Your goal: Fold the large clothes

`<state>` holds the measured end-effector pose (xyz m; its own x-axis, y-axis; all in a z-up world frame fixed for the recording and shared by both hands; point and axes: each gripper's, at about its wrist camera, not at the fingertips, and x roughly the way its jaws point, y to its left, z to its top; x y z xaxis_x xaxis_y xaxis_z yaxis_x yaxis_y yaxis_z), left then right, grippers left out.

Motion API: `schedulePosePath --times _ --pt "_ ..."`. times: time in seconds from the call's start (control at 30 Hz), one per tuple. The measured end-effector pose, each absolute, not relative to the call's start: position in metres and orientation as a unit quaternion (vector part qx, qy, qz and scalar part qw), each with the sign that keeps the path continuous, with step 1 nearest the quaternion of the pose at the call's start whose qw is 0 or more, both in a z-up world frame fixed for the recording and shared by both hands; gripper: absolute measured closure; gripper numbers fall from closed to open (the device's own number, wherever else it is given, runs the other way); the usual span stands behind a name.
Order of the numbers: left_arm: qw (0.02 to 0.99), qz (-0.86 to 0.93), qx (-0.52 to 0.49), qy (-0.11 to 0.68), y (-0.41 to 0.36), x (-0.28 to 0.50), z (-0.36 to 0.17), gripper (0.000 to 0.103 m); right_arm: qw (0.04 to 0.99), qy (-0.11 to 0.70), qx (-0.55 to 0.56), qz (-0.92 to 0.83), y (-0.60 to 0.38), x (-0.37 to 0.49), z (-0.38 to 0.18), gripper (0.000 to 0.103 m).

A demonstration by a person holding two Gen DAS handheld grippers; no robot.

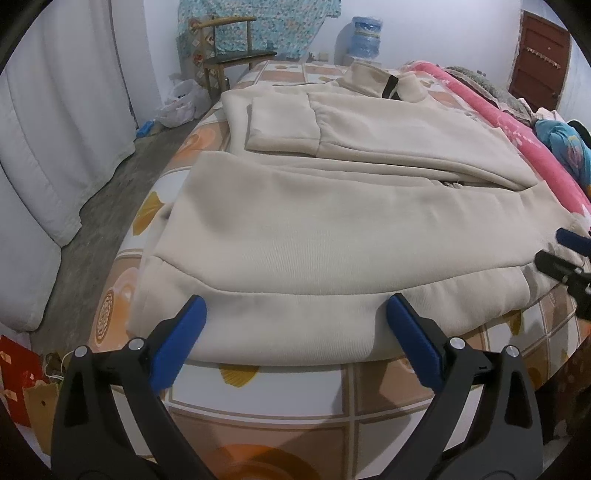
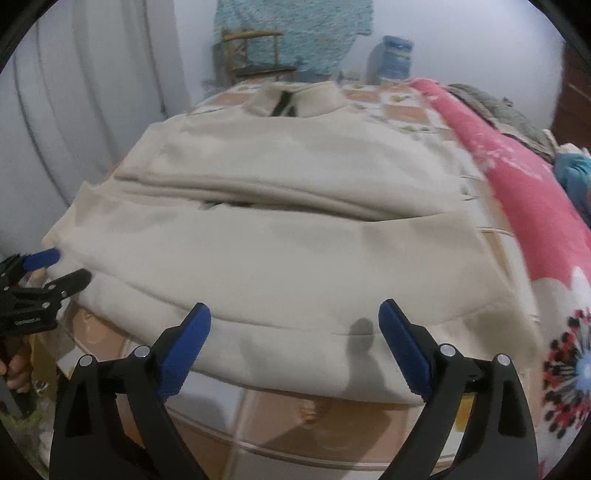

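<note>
A: Item one, far left?
B: White curtain (image 1: 55, 129), hanging to the grey floor (image 1: 110, 206). Beside it, a white plastic bag (image 1: 183, 101) on the floor, then a wooden chair (image 1: 229, 55) against the wall, a patterned teal cloth (image 1: 266, 22) hung behind it.

A: Left tongs?
B: Left tongs (image 1: 295, 314), released, jaws spread wide. Blue pads sit just over the near hem; nothing pinched between them.

A: Main item?
B: Cream jacket (image 1: 332, 221), large, lying flat on the bed (image 1: 295, 398), which has an orange and brown checked sheet. Collar (image 1: 380, 79) at the far end, hem toward the near edge. One sleeve (image 1: 284, 125) folded across the chest, cuff pointing left. A zipped opening runs across the middle.

A: Beyond the collar?
B: Blue water bottle (image 1: 365, 37) by the back wall.

A: Right tongs?
B: Right tongs (image 2: 295, 317), released as well, jaws wide apart over the hem's right half, gripping nothing. That view is blurred. From the left camera only their tips show at the right edge (image 1: 565, 254).

A: Right of the jacket?
B: Pink blanket (image 1: 517, 125) along the bed's far side, touching the jacket's right edge near the hem; a grey cloth (image 1: 476, 79) and a blue garment (image 1: 565, 144) past it. Brown door (image 1: 539, 59) in the corner.

A: Anything of the person?
B: Fingers (image 2: 16, 373) on the left tongs' handle, low left in the right camera's view.
</note>
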<state>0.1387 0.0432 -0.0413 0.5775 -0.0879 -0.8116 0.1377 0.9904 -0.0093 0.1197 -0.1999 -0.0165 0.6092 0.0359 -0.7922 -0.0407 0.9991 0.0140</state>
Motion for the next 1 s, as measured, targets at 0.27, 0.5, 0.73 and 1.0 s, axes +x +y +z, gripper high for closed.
schedulePosePath --times 0.27,0.5,0.73,1.0 --pt "0.882 -0.052 0.028 0.468 0.041 0.142 -0.041 0.008 0.891 0.454 -0.008 -0.008 -0.208 0.123 -0.031 0.007" --pt "0.875 -0.034 0.031 0.482 0.038 0.145 -0.041 0.007 0.890 0.456 -0.002 0.000 -0.211 0.122 -0.031 0.007" --pt "0.873 -0.020 0.035 0.485 0.036 0.143 -0.040 0.007 0.888 0.460 -0.004 0.004 -0.213 0.125 -0.031 0.007" --pt "0.873 -0.016 0.038 0.486 0.034 0.143 -0.039 0.007 0.888 0.460 -0.006 0.005 -0.212 0.127 -0.030 0.007"
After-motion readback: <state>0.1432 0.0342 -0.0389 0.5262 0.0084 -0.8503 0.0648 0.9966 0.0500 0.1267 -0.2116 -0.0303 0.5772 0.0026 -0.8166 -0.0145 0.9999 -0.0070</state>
